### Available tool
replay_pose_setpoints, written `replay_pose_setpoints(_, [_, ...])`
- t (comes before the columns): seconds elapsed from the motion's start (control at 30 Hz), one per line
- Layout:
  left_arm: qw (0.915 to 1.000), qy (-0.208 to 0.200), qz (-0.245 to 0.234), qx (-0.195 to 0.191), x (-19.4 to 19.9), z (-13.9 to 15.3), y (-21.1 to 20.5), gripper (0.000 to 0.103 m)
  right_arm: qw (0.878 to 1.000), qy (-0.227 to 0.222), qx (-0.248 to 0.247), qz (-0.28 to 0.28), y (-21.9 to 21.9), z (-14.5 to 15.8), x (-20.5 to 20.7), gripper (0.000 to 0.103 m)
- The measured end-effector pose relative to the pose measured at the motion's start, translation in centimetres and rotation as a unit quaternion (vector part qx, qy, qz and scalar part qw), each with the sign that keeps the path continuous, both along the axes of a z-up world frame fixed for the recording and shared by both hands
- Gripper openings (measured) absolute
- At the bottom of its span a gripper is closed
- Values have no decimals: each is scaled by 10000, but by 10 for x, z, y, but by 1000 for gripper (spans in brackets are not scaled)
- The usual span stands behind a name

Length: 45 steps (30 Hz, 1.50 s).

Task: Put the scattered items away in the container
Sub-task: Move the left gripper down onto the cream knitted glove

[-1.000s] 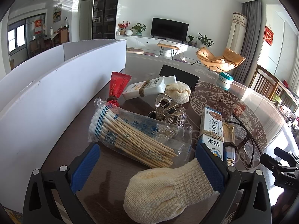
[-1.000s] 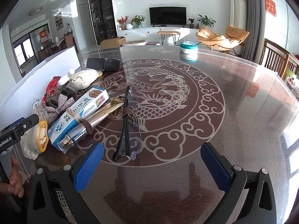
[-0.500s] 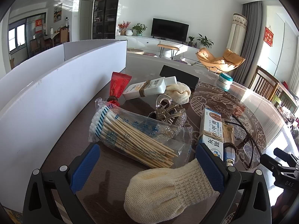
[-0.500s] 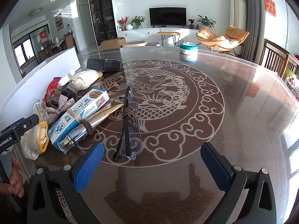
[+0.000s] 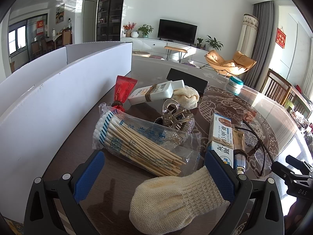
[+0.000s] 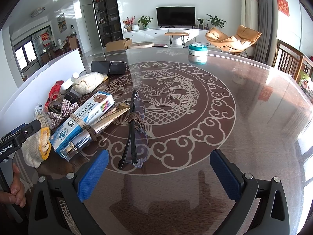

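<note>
Left gripper (image 5: 154,174): jaws spread wide, nothing clamped; the cream sock (image 5: 176,199) lies between the blue pads, its cuff touching the right one.
Right gripper (image 6: 159,173): wide open too, hovering over bare table (image 6: 244,105), gripping nothing.
Container: the white box (image 5: 45,105) stands along the left edge of the clutter, its wall upright.
Cotton swabs (image 5: 137,146): in a clear bag just beyond the sock, toward the box.
Hair clip (image 5: 176,121): sparkly, right behind the swab bag.
Red packet (image 5: 123,92): near the box wall, past the swabs.
White tube (image 5: 154,94): bound with cord, beside a second cream sock (image 5: 187,98).
Blue-and-white carton (image 6: 84,121): away from the box, tied to a silver tube (image 6: 88,135).
Glasses (image 6: 135,129): folded, cord-wrapped, just ahead of the right gripper's left pad.
Black case (image 6: 108,67): at the far end of the clutter from the sock.
Teal jar (image 6: 197,51): well apart, at the far table edge.
</note>
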State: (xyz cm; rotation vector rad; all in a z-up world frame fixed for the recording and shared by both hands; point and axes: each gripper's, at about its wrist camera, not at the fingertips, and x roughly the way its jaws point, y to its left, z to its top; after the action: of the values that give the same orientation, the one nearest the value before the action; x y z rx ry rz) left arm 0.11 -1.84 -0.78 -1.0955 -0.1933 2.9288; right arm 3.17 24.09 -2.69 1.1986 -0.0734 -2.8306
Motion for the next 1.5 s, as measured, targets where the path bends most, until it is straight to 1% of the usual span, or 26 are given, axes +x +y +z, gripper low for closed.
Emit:
replay_pose_setpoints(0.07, [10000,-17,-43,2,0,0,0,103,10000,-24,-40,1,1,-1,0,103])
replay_pose_setpoints(0.2, [9997,-85,-197,-141,6,1,-2,103,9999,-57,-157,-8,5,-2,-1,103])
replay_pose_setpoints(0.33, [9994,-134,-319,-79,12,0,-9,103,9998,-79,-159,4,4,-3,-2,103])
replay_pose_setpoints(0.43, [9991,-121,-389,-112,16,0,-9,103,9999,-54,-135,3,4,-3,-1,103])
replay_pose_setpoints(0.53, [9980,-91,-568,-248,23,4,-5,103,9999,-61,-158,11,5,-3,-1,103])
replay_pose_setpoints(0.6, [9967,-84,-775,-231,29,6,-2,103,9998,-65,-165,16,5,-3,-2,103])
replay_pose_setpoints(0.67, [9947,-182,-974,-257,34,5,2,103,9998,-75,-156,20,4,-3,-2,103])
replay_pose_setpoints(0.73, [9925,-312,-1117,-389,36,2,8,103,9999,-82,-147,22,4,-4,-2,103])
replay_pose_setpoints(0.83, [9891,-399,-1318,-526,38,-2,13,103,9999,-85,-146,18,4,-4,-2,103])
replay_pose_setpoints(1.0, [9812,-631,-1652,-767,30,-10,20,103,9998,-96,-156,24,5,-4,-2,103])
replay_pose_setpoints(1.1, [9772,-799,-1793,-803,22,-15,20,103,9998,-92,-180,20,5,-4,-2,103])
replay_pose_setpoints(1.2, [9751,-940,-1850,-777,14,-20,20,103,9997,-95,-210,19,6,-4,-2,103])
replay_pose_setpoints(1.33, [9713,-1200,-1861,-871,3,-29,22,103,9997,-96,-226,19,6,-4,-2,103])
replay_pose_setpoints(1.4, [9711,-1303,-1831,-807,-3,-29,21,103,9997,-99,-224,20,6,-4,-2,103])
replay_pose_setpoints(1.5, [9706,-1437,-1752,-815,-14,-28,21,103,9997,-105,-219,18,6,-4,-2,103])
